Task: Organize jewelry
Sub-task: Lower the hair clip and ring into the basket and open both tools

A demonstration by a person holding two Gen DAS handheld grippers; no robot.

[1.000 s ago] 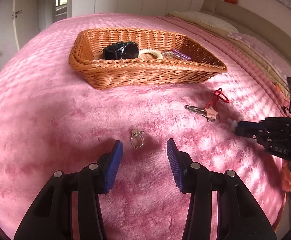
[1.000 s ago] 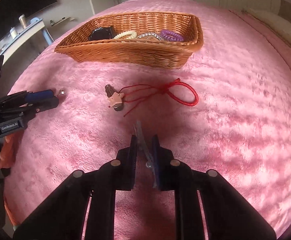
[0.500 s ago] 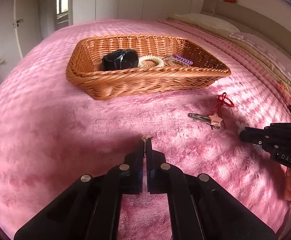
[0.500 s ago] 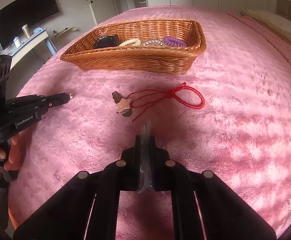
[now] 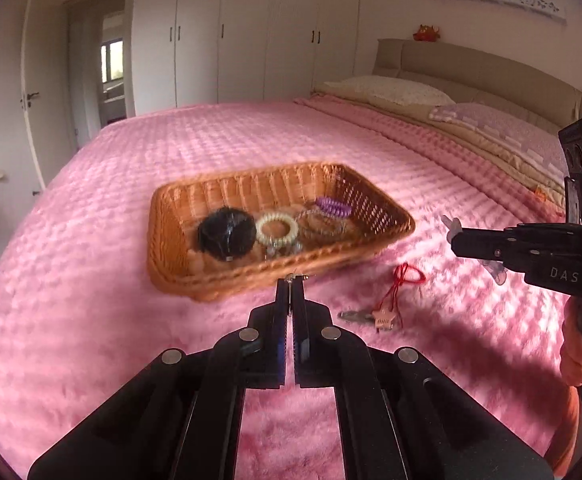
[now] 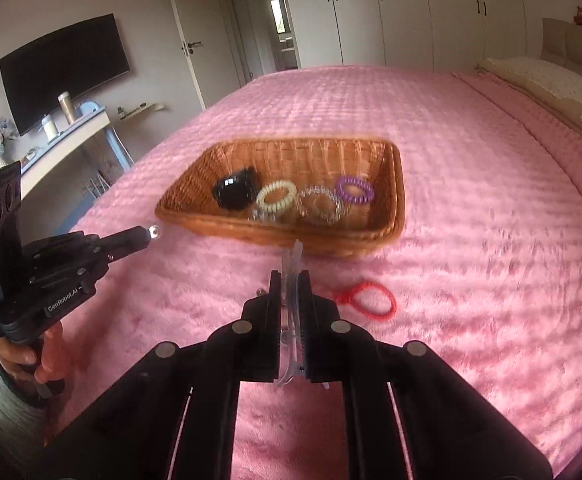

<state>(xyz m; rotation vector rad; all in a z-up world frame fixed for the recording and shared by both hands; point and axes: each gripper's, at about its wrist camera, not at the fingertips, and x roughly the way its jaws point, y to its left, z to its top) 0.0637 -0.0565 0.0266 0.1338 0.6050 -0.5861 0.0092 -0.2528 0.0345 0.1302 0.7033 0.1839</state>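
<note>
Left gripper (image 6: 147,236) marked "GenRobot.AI"; right gripper (image 5: 457,236) "DAS" (rest hidden).

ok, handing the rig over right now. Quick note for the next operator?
Left hand-held gripper: shut on a small silver charm, raised near the wicker basket.
Right hand-held gripper: shut on a clear hair clip, also short of the basket.
Done: black hair tie, cream coil, clear bracelet and purple coil lie in the basket.
Left: drop both held pieces in, then fetch the red cord with star charm from the bedspread.
</note>
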